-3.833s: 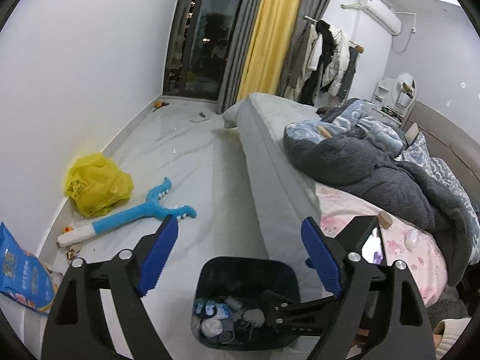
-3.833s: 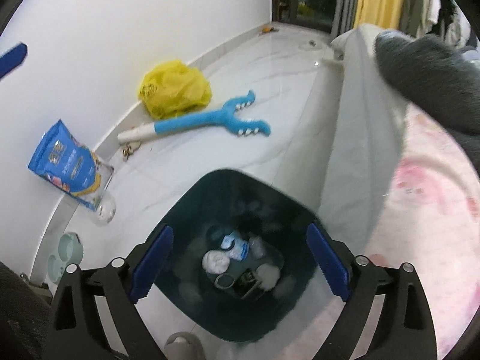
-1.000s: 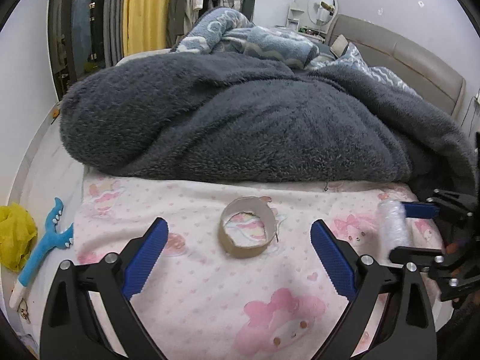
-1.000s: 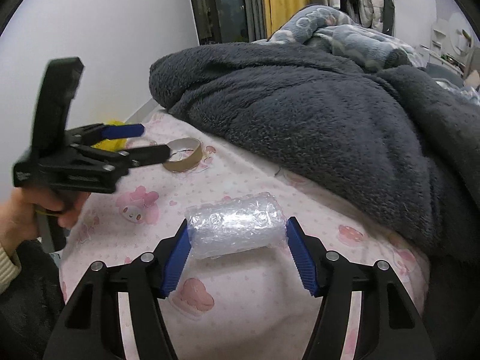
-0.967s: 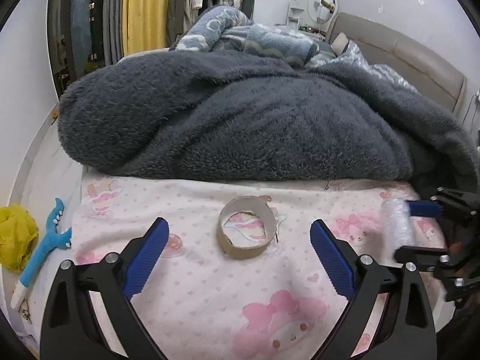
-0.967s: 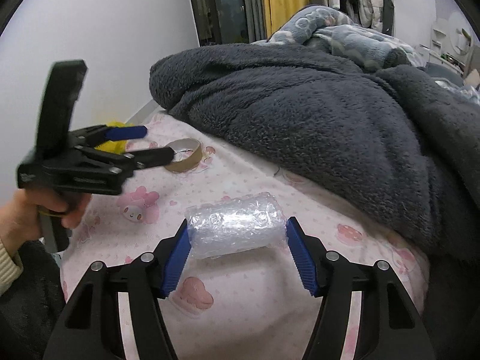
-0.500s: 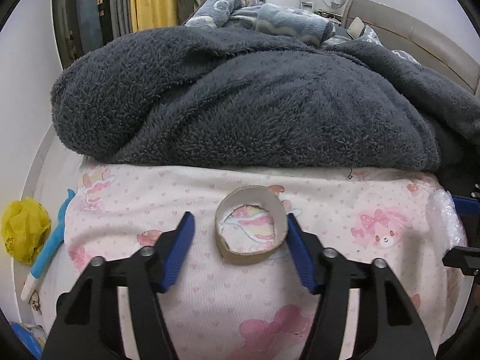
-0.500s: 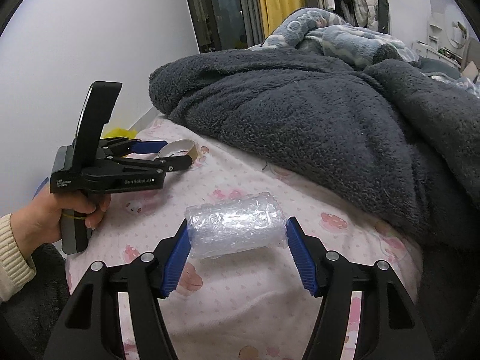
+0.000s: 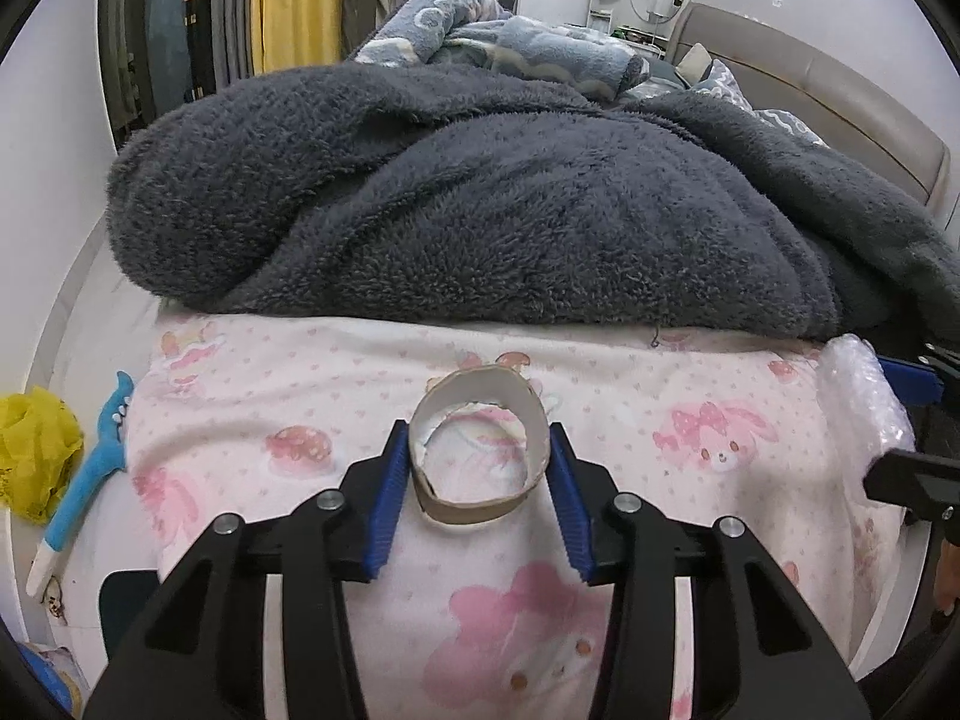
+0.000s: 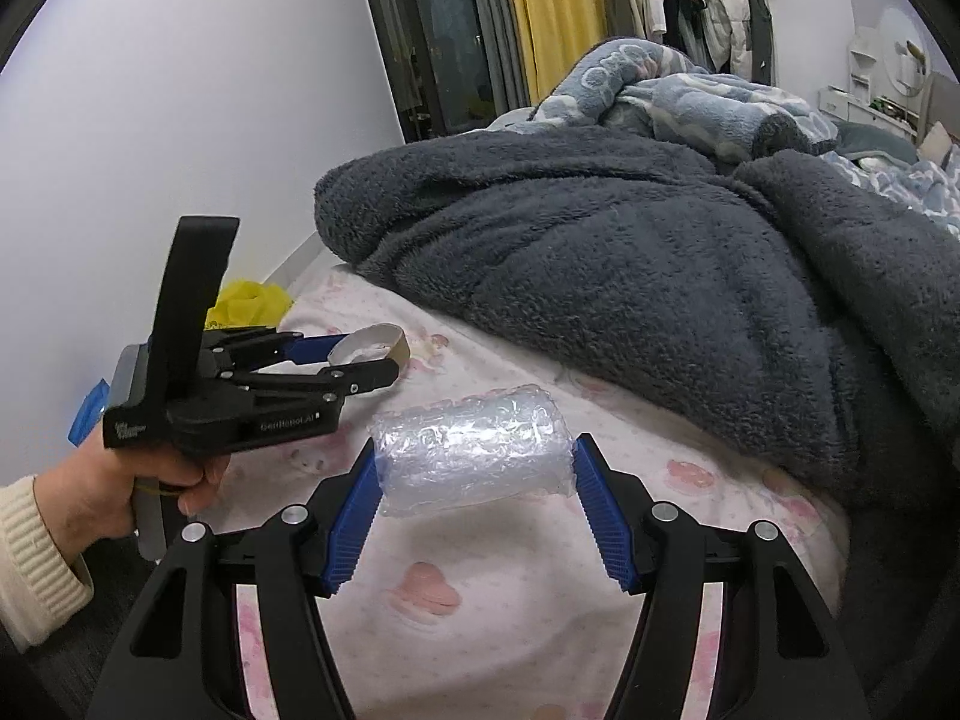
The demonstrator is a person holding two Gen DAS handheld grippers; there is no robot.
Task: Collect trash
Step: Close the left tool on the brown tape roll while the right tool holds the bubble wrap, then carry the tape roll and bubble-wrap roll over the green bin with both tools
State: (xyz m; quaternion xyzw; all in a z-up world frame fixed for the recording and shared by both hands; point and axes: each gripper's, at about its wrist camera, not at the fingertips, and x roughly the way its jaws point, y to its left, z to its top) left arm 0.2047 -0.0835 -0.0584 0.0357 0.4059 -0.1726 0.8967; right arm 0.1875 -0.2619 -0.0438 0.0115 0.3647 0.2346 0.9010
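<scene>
- Up close, the left tongs are closing on a cardboard ring that lies on the bed sheet. Its blue pads sit right at the ring's two sides; I cannot tell if they press it yet.
- The ring is thin, brown outside and pale inside, with a torn edge.
- The right tongs hold a bubble wrap roll by its two ends, half wide. It is clear, bumpy and shiny, shaped like a fat tube.
- In the left view that roll is partly cut off at the edge, and the right tongs there are mostly out of the picture.
- A hand in a cream ribbed sleeve grips the left tongs' handle.
- The sheet is soft pink with cartoon prints.
- A fluffy dark grey blanket hides much of the bed, with a blue blanket behind it.
- A yellow bag and a blue plastic toy lie on the floor, partly hidden by the bed.
- A dark bin corner peeks out below the left tongs.
</scene>
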